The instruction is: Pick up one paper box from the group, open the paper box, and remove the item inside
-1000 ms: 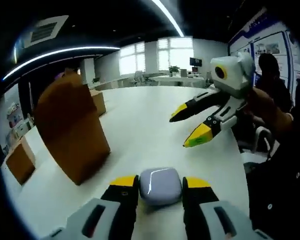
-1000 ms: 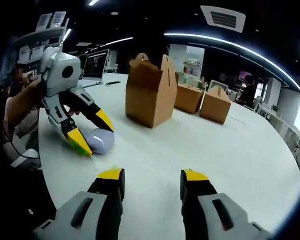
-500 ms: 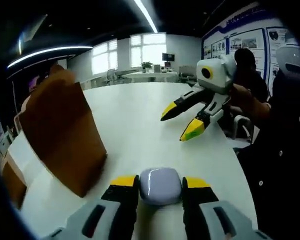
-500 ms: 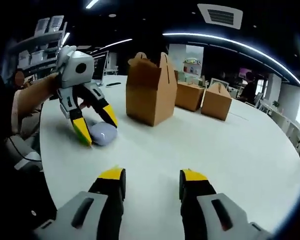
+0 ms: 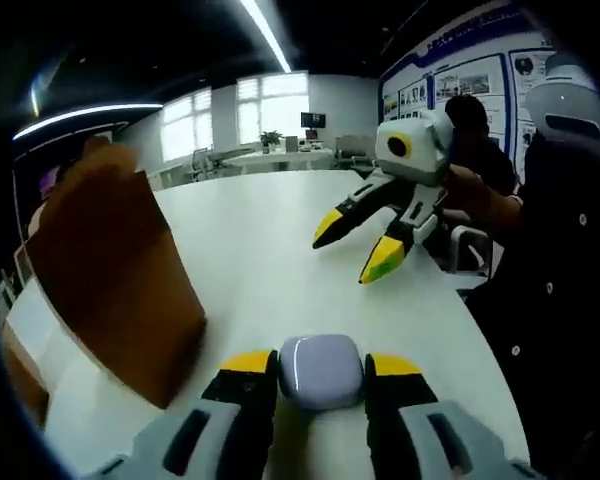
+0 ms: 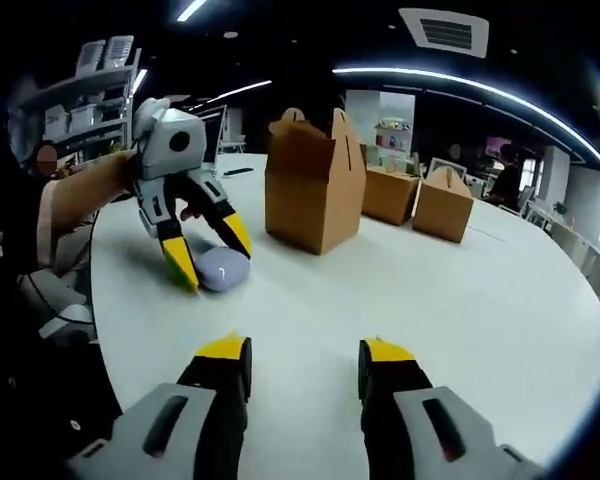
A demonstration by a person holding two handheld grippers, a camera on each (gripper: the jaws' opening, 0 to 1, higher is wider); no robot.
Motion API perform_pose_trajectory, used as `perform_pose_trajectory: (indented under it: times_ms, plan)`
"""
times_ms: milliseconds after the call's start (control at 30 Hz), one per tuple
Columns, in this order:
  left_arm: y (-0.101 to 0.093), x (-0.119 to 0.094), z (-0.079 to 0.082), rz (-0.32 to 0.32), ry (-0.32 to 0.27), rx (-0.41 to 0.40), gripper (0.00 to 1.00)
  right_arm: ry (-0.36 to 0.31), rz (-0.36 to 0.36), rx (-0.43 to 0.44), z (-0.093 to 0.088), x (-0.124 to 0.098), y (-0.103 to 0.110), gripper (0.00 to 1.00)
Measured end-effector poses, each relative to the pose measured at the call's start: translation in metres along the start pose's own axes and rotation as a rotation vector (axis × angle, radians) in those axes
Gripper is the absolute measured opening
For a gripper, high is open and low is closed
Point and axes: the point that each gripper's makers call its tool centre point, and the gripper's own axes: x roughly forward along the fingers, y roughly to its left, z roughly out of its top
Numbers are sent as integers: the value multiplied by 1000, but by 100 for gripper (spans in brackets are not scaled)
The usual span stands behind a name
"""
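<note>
while my left claw (image 5: 320,372) pinches the small lavender item (image 5: 321,370) between its yellow tips, low against the white desk (image 5: 270,250) near the edge where i stand, the opened paper box (image 6: 315,185) stands upright just beyond it, further in on the desk. two more boxes (image 6: 418,200) sit toward the far edge. my right claw (image 6: 305,360) hangs spread and empty over bare desk near the front edge. i judge the removal nearly done; the risk is that the rounded, smooth item squirts from the tips if i lift quickly or tilt.
</note>
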Motion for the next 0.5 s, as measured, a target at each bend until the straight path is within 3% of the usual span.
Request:
perform_pose_trajectory:
  times_ms: [100, 200, 367, 467, 500]
  plan:
    - [-2, -7, 6, 11, -18, -18, 39, -6, 20, -18, 5, -4, -1, 45]
    - [5, -24, 2, 31, -19, -26, 46, -24, 60, -31, 13, -9, -1, 46]
    - [10, -54, 0, 171, -34, -87, 47, -42, 98, -64, 24, -21, -7, 48]
    - [12, -75, -9, 256, -18, -128, 51, -71, 111, -78, 31, -25, -7, 60]
    - [15, -92, -18, 330, -10, -154, 52, -116, 119, -133, 38, -29, -8, 64]
